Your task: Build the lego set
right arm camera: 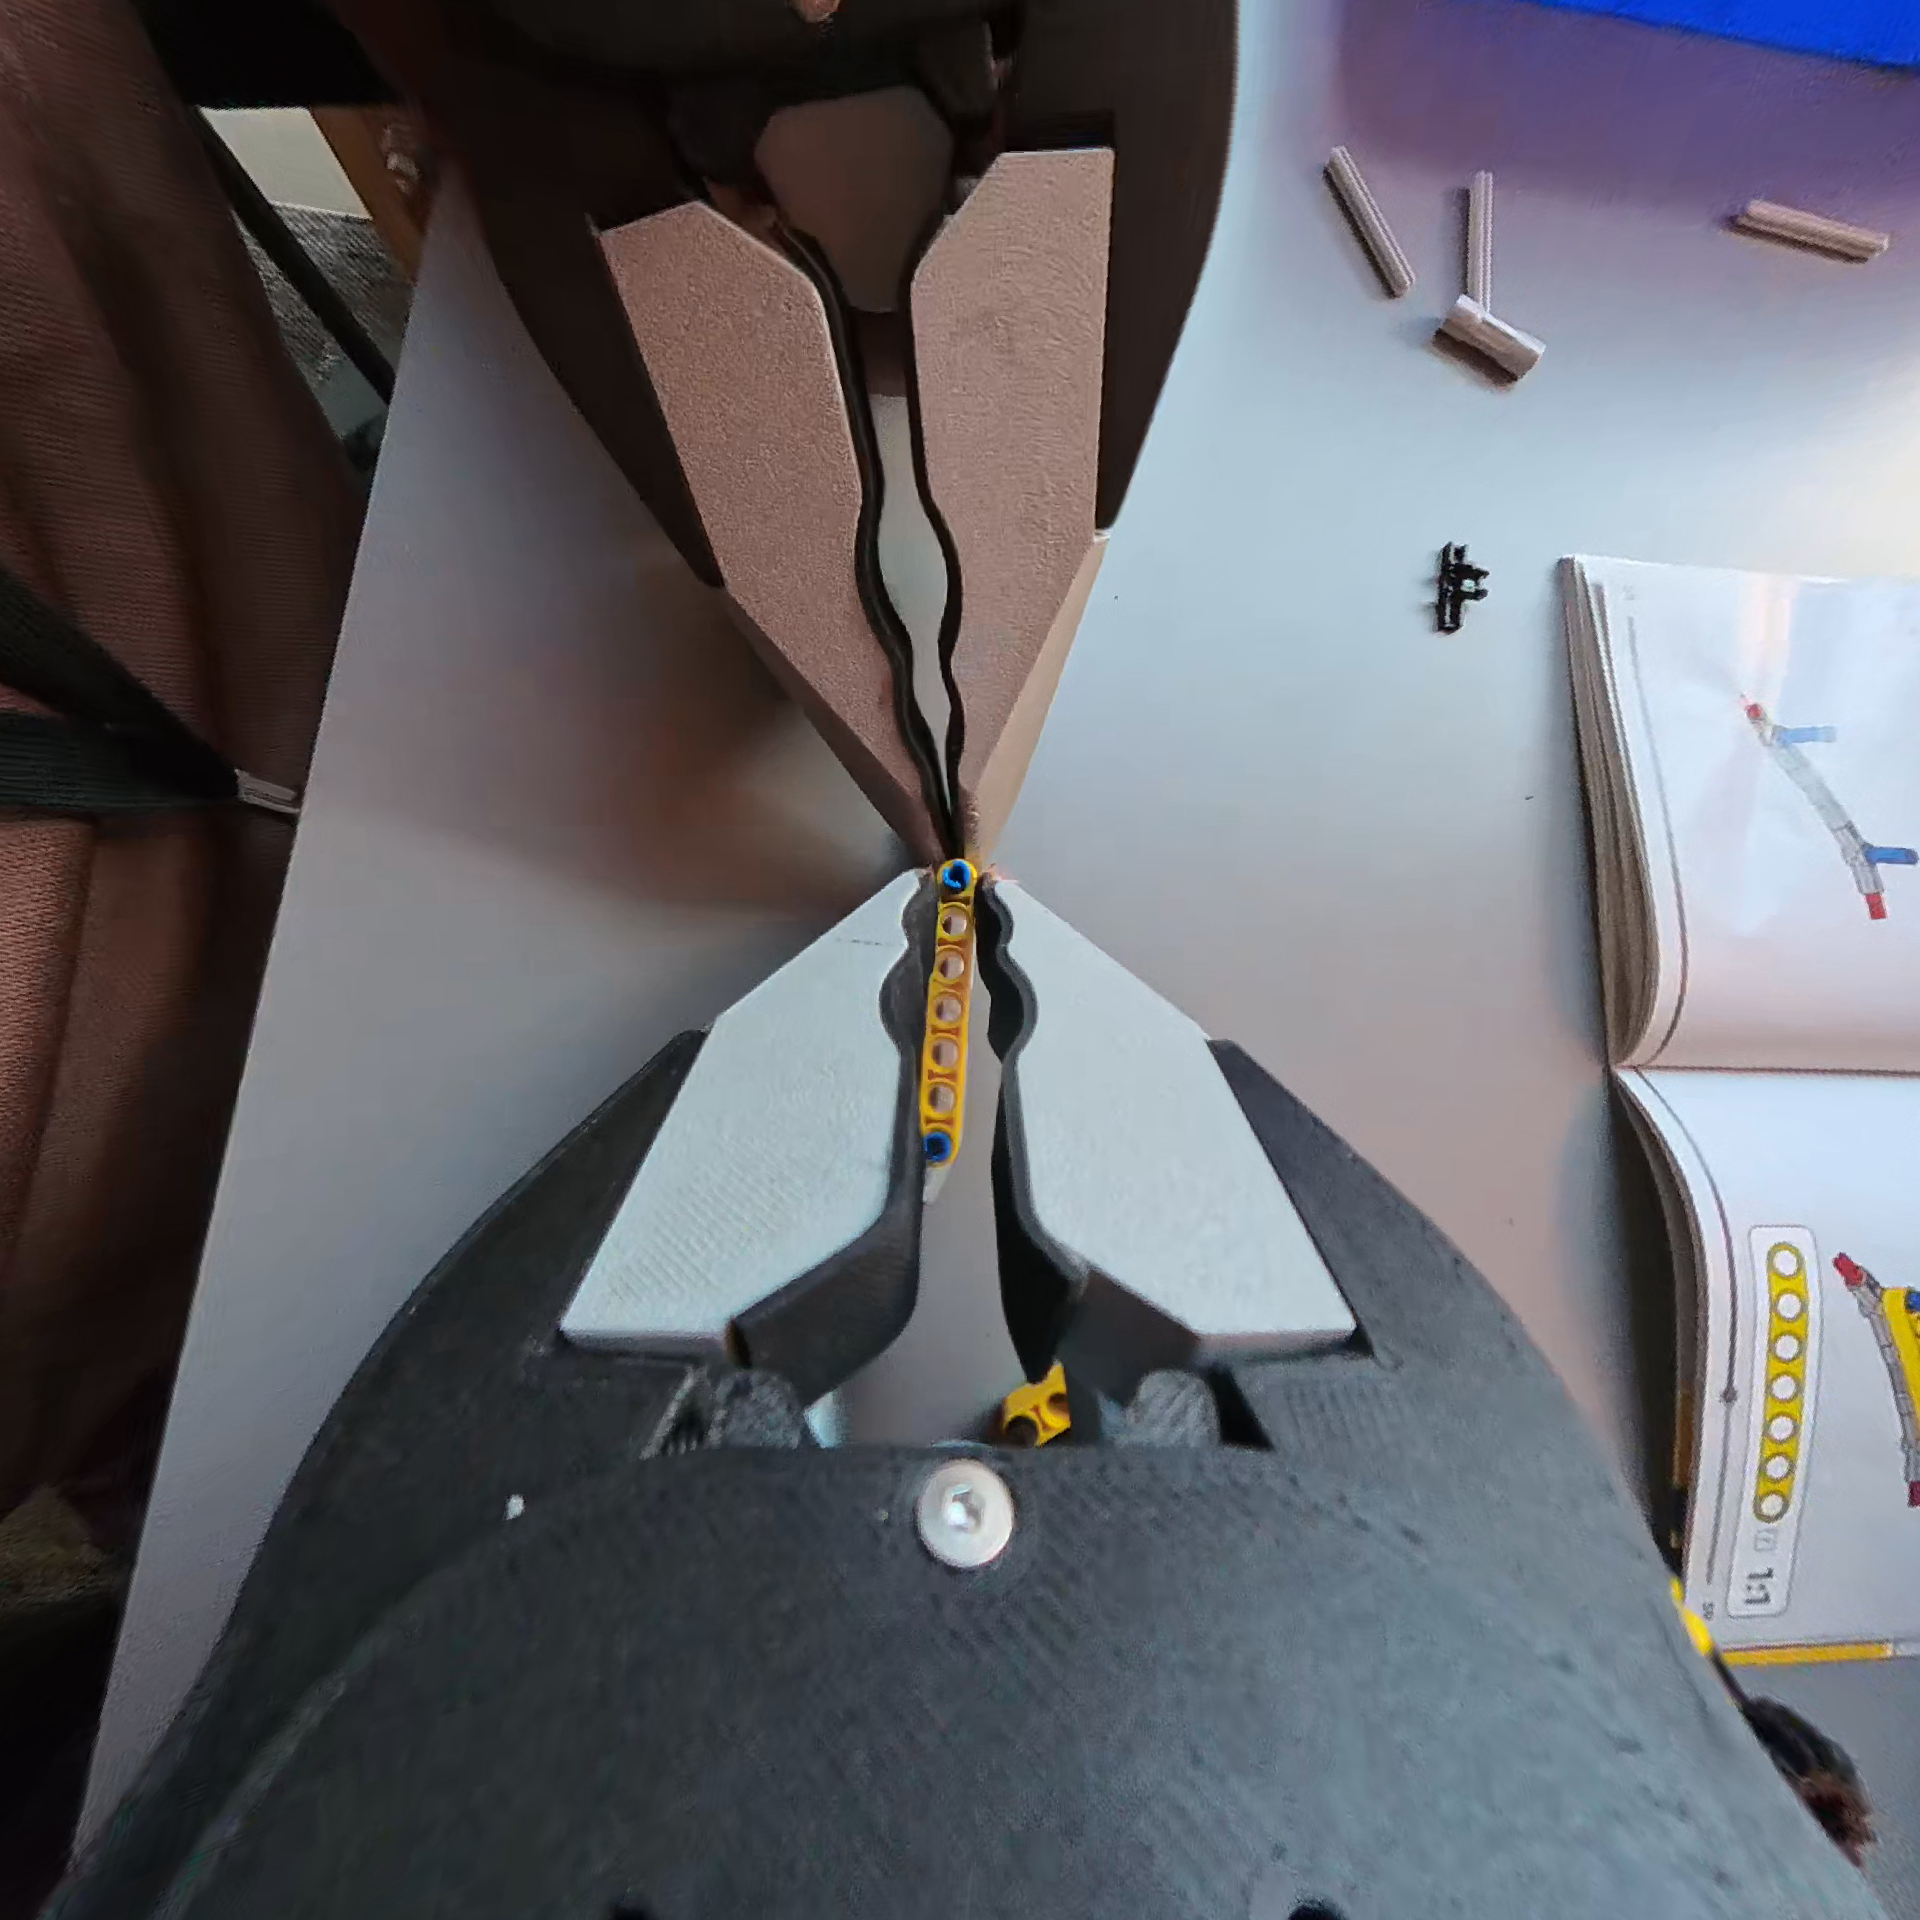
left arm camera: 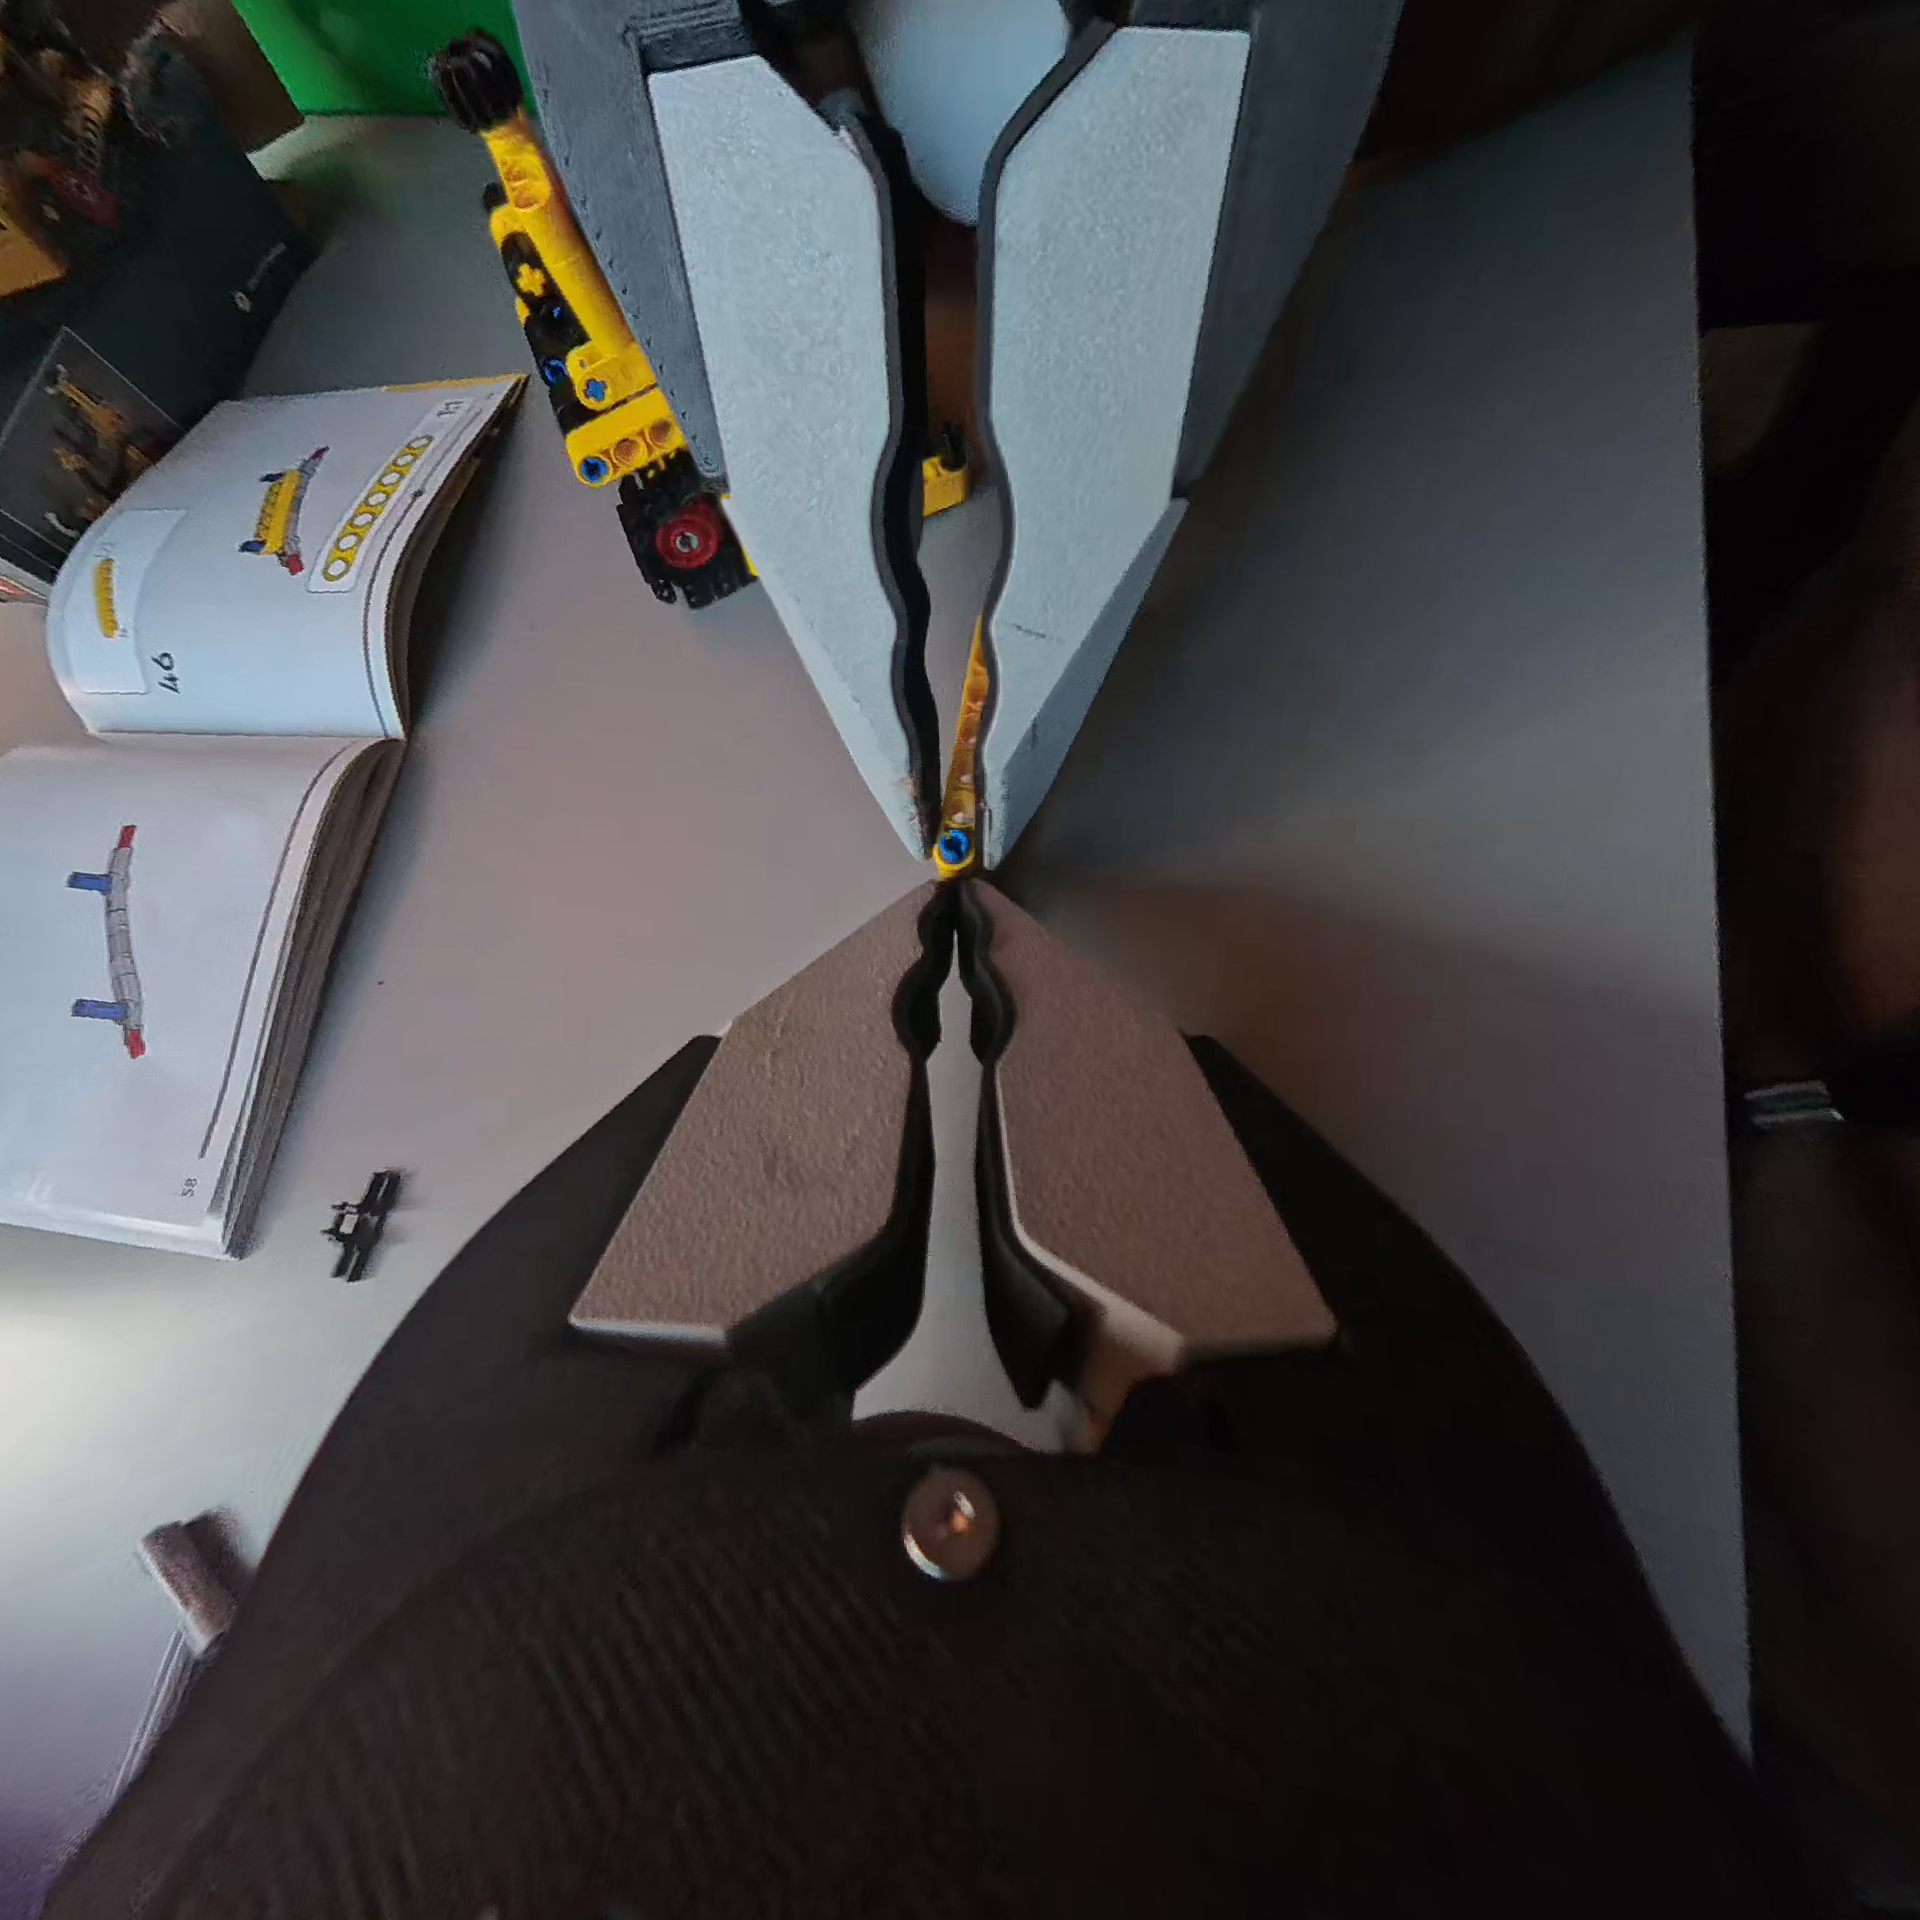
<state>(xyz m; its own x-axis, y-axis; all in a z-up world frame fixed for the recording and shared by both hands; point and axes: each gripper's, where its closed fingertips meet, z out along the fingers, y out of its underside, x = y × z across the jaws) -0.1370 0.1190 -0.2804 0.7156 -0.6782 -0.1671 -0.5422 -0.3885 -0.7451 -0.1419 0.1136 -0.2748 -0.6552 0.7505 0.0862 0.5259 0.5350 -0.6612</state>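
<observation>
My right gripper [right arm camera: 956, 891] is shut on a yellow beam [right arm camera: 945, 1023] with several holes and a blue pin [right arm camera: 955, 879] at its far end; a second blue pin [right arm camera: 935, 1146] sits at its near end. My left gripper [left arm camera: 954, 902] faces it tip to tip, jaws shut, and its tips touch the beam's end at the blue pin [left arm camera: 954, 844]. I cannot tell if the left tips pinch anything. In the right wrist view the left gripper [right arm camera: 951, 831] comes in from the top. Both are held above the grey table [left arm camera: 1403, 727].
A partly built yellow and black model [left arm camera: 613, 405] with a red hub lies behind the right gripper. An open instruction booklet [left arm camera: 239, 582] lies at the left. A small black part [left arm camera: 364, 1221], a small yellow part [right arm camera: 1039, 1405] and grey strips [right arm camera: 1371, 223] lie on the table. The table edge [left arm camera: 1709, 935] is near. Only a small space, under 4 cm, lies between the two pairs of fingers.
</observation>
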